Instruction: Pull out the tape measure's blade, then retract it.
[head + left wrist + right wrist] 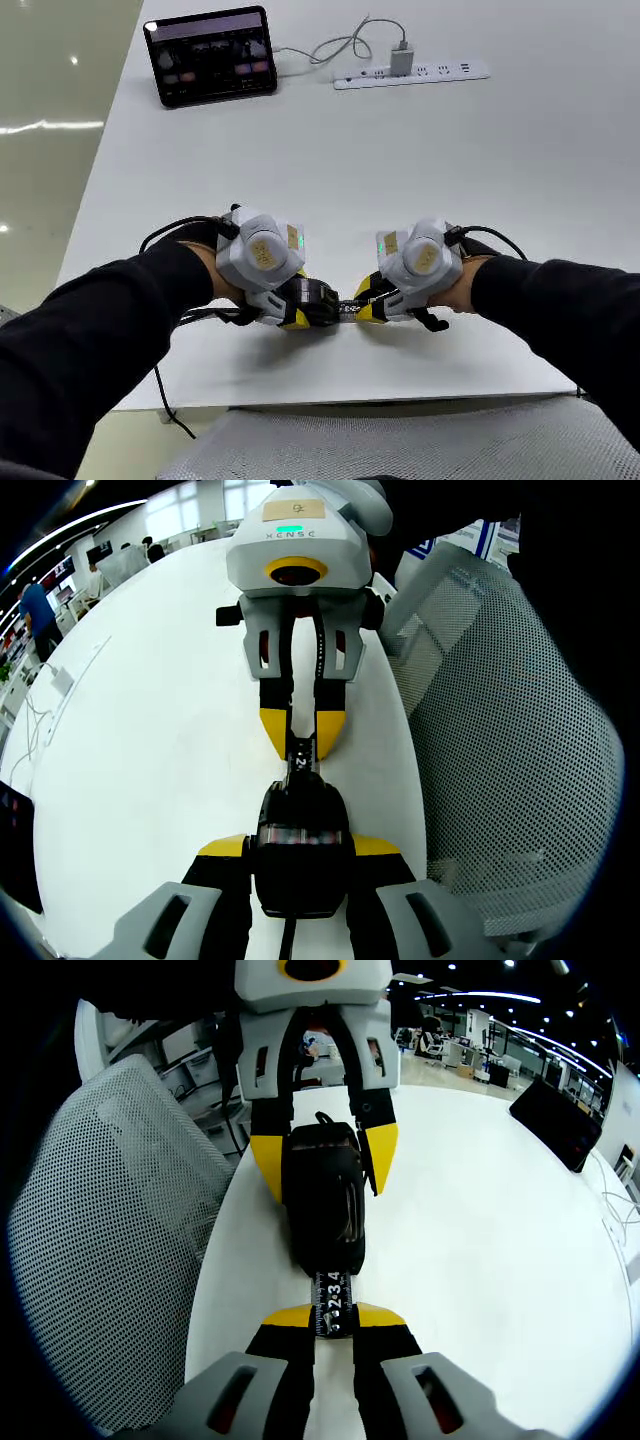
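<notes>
Item: tape measure (325, 1205). Black, rounded, blocky case with a glossy face, lying near the 6 o'clock edge of the worktop (450, 150).

Blade (333, 1295): a short, flat dark strip with white numerals, drawn out of the case toward 3 o'clock in the head view.

Left gripper (300, 845): at 9 o'clock of the case, its yellow-tipped black jaws clamped against both sides of the case.

Right gripper (333, 1317): at 3 o'clock of the case and just beside it, jaws drawn narrow and pinching the blade end between yellow tips.

Worktop: smooth, matte white.

Tablet (210, 55): dark, propped up at 11 o'clock.

Power strip (410, 72): white, at 1 o'clock, with a grey cable (335, 45).

Chair (500, 730): grey perforated mesh, beyond the near edge.
</notes>
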A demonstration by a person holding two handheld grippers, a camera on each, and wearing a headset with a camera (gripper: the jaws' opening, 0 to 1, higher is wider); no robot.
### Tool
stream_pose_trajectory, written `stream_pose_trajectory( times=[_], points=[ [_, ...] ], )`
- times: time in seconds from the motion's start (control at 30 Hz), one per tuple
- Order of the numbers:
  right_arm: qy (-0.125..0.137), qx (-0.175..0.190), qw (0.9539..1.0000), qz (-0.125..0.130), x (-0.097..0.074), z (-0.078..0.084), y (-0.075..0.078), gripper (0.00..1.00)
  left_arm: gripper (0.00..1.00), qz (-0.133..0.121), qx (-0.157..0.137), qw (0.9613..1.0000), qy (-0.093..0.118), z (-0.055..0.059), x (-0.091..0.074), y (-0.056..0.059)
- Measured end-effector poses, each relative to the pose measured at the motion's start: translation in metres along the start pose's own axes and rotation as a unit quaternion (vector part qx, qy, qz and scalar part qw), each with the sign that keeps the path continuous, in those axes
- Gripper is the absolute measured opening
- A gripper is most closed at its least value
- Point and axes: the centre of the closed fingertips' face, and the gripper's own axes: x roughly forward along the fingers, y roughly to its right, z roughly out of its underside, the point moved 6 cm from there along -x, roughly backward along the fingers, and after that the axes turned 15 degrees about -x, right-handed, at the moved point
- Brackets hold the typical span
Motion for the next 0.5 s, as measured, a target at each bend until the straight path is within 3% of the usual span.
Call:
stream_pose_trajectory(
  times=[0.5],
  points=[
    [-0.004, 0.003, 1.0000, 0.002, -0.0076, 0.0081, -0.0014, 0.08, 0.32, -0.001, -0.001, 1.0000, -0.001, -0.0003, 0.0001, 0.0001]
  ],
)
